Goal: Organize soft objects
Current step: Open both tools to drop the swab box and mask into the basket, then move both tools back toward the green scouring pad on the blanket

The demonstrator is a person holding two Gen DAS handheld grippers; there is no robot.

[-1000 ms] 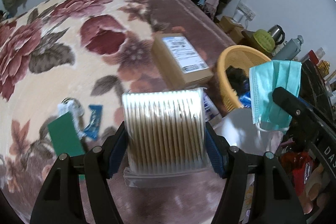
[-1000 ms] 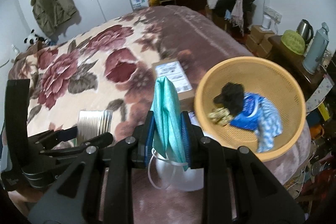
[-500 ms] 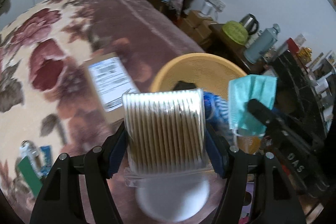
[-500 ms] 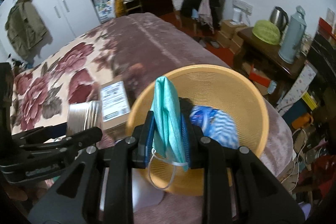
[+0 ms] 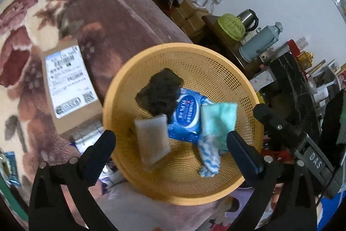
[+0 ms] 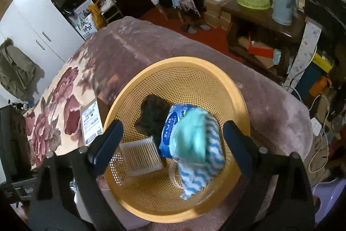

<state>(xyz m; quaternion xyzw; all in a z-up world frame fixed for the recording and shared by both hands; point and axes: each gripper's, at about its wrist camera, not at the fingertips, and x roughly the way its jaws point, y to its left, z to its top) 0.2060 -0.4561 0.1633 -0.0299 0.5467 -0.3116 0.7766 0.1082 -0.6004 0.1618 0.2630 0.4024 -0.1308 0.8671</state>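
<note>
Both grippers hang over the yellow mesh basket (image 5: 218, 66), which sits on the floral blanket (image 5: 26, 21).

The left gripper (image 5: 170, 144) has just been opening; its jaws now stand wide apart with nothing pressed between them. The pack of cotton swabs (image 5: 152, 141) lies loose in the basket below and between the spread fingers, toward the basket's left wall, next to a blue wipes packet (image 5: 186, 120) and a dark fuzzy lump (image 5: 160, 92).

The right gripper (image 6: 173, 138) has likewise just been opening, and its jaws are spread clear of everything. The teal face mask (image 6: 192, 140) lies in the basket's middle, under the gap between the fingers, on top of a blue-and-white striped cloth (image 6: 201, 170).

A labelled cardboard box (image 5: 69, 83) rests on the blanket just left of the basket.
</note>
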